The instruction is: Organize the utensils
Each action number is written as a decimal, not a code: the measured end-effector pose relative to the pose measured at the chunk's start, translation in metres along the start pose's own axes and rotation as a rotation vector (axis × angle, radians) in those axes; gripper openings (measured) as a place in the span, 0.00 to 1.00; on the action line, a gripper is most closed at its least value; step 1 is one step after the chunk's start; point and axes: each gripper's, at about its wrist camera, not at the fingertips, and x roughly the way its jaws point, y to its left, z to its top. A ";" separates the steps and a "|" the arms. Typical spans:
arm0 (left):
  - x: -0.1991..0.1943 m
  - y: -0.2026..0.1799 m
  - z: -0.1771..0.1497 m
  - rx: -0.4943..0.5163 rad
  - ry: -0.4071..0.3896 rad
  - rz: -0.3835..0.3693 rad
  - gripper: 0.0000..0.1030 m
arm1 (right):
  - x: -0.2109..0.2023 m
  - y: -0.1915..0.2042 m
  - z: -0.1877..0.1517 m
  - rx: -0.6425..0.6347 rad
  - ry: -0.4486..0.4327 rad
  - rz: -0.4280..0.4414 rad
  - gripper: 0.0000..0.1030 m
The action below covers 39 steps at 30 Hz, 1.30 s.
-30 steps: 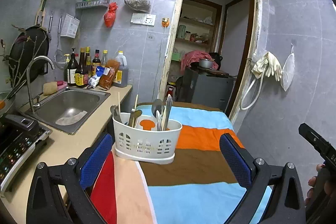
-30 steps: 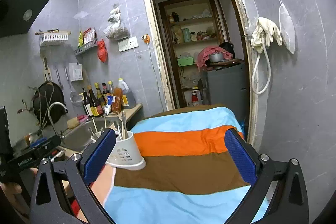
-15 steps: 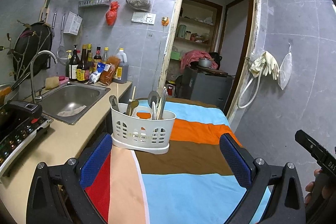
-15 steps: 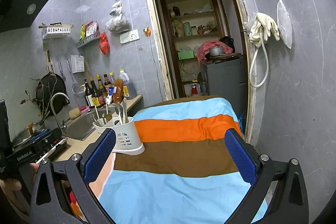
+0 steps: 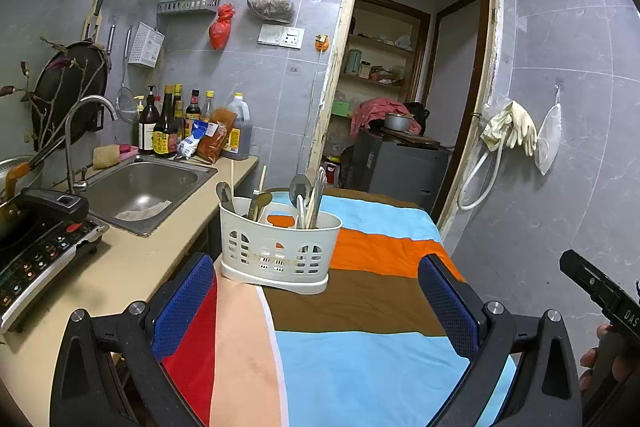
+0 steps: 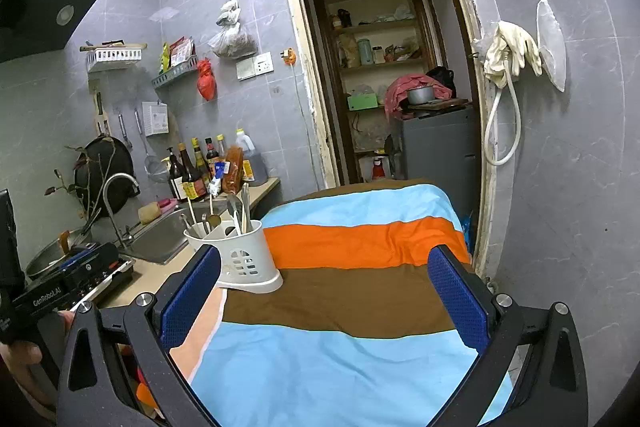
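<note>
utensils (image 5: 304, 197) half-hidden inside white caddy (image 5: 280, 251), types unclear | caddy at 11 o'clock on striped cloth (image 5: 360, 307); counter (image 5: 132, 263) at 9 o'clock | left gripper (image 5: 316, 307) and right gripper (image 6: 324, 303) released, empty

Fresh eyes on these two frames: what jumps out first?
The striped cloth in bright blue, orange and brown fills the table in front. At its near-left end stands a white utensil caddy holding spoons and chopsticks upright. Both tools are open and empty, the left tool pointed toward the caddy, the right tool over the cloth.
</note>
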 end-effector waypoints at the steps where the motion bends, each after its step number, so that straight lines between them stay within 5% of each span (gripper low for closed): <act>1: 0.000 0.000 0.000 -0.001 -0.001 -0.001 1.00 | 0.000 0.000 0.000 0.000 0.000 0.000 0.99; 39: 0.004 -0.008 0.001 0.008 0.006 -0.007 1.00 | 0.005 -0.005 -0.001 0.011 0.005 -0.005 0.99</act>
